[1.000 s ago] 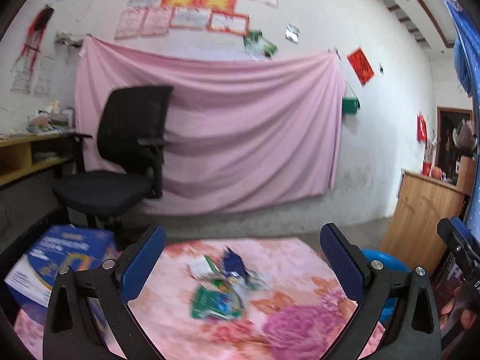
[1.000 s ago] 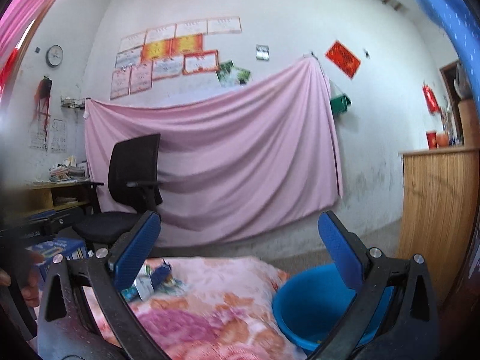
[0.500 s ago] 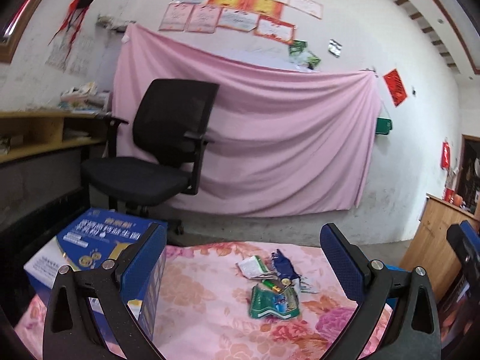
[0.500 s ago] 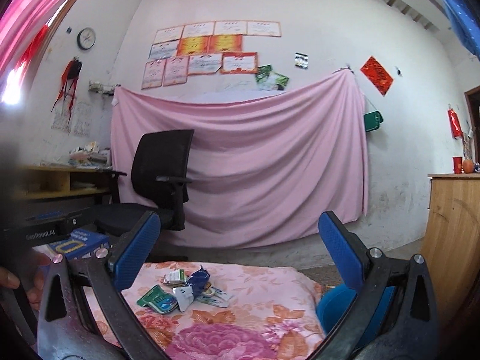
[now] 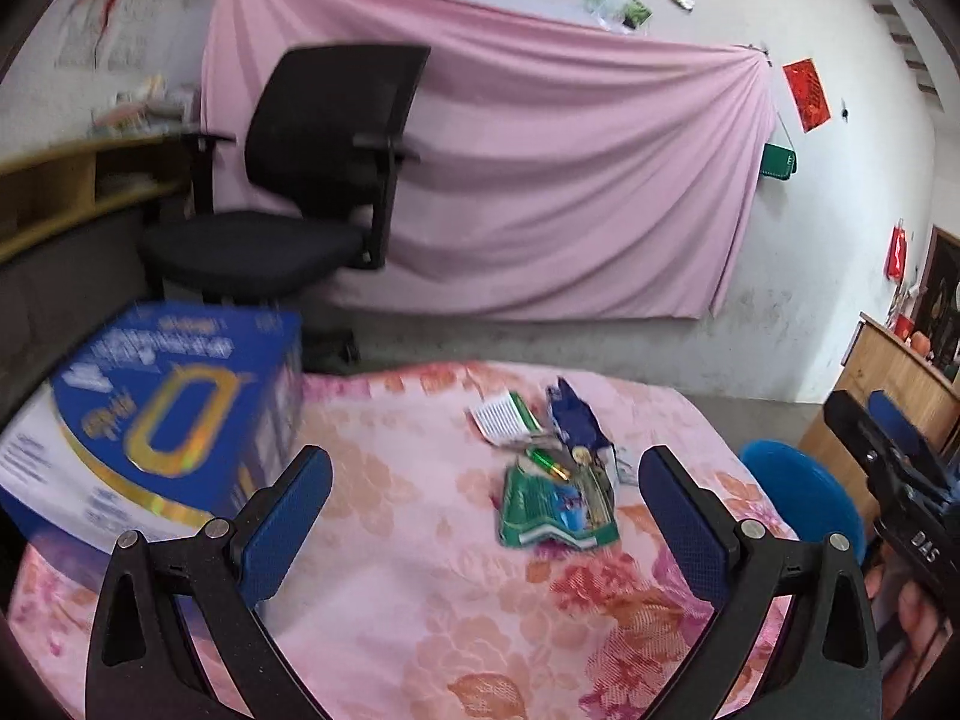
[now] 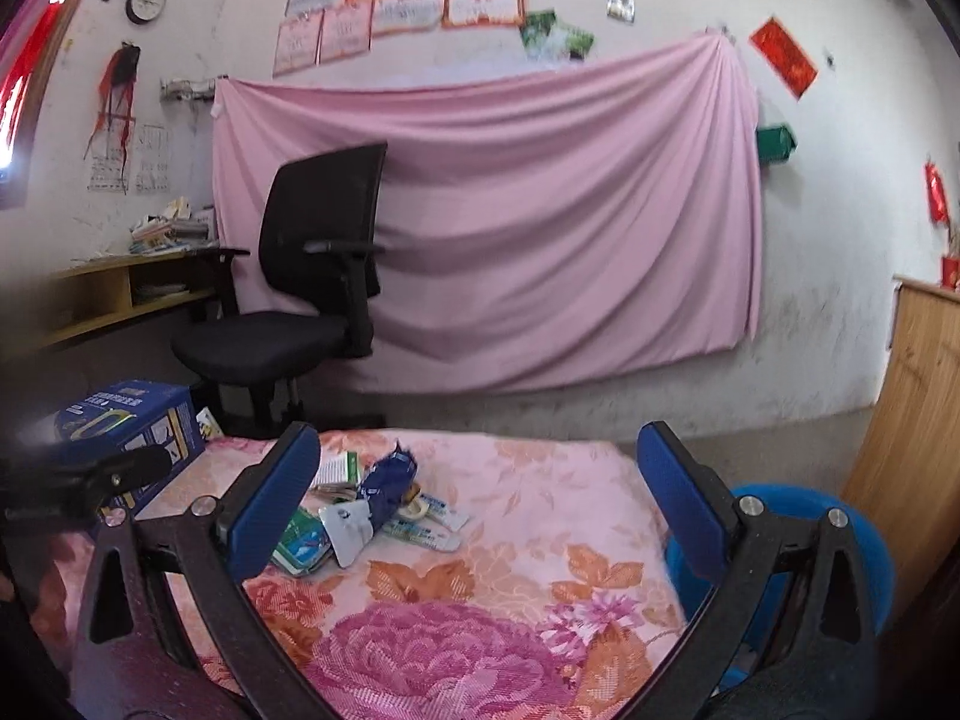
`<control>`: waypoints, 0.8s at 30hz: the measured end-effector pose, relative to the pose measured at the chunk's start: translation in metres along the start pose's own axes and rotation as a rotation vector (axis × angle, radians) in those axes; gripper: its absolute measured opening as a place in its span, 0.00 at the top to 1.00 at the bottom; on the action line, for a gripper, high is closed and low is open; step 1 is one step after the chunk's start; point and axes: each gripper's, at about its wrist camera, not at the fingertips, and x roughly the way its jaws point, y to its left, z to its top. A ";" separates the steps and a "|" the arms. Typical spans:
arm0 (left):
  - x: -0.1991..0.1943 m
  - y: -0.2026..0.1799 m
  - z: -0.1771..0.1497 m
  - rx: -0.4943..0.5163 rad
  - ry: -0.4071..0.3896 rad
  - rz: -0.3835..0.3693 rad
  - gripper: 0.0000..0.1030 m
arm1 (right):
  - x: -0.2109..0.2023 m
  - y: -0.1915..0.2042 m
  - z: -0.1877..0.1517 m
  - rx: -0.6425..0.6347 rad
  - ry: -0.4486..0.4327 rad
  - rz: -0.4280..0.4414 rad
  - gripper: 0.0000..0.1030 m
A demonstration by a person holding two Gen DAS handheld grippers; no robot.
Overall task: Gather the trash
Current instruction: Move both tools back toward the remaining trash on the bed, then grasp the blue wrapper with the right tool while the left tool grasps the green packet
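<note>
1. Nearest the cameras, the left gripper and the right gripper both stood with jaws spread wide and nothing between them, each above the floral-covered table.
2. Between the left gripper's fingers lay bare floral cloth, open on all sides up to the trash.
3. Just beyond, the trash pile sat near the middle of the table: a green packet closest, a crumpled blue wrapper and a white-and-green wrapper behind it, all touching or overlapping.
4. At the table's left edge stood a blue box, apart from the pile, with clear cloth between them.
5. Off the table's right edge, lower down, sat a blue bin, beside a wooden cabinet.
6. Past the table's far edge came grey floor, then a black office chair and a pink sheet hung on the wall.
</note>
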 end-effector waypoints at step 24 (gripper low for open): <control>0.095 -0.013 -0.016 -0.020 0.414 -0.048 0.67 | 0.120 -0.009 -0.014 0.125 0.450 0.232 0.05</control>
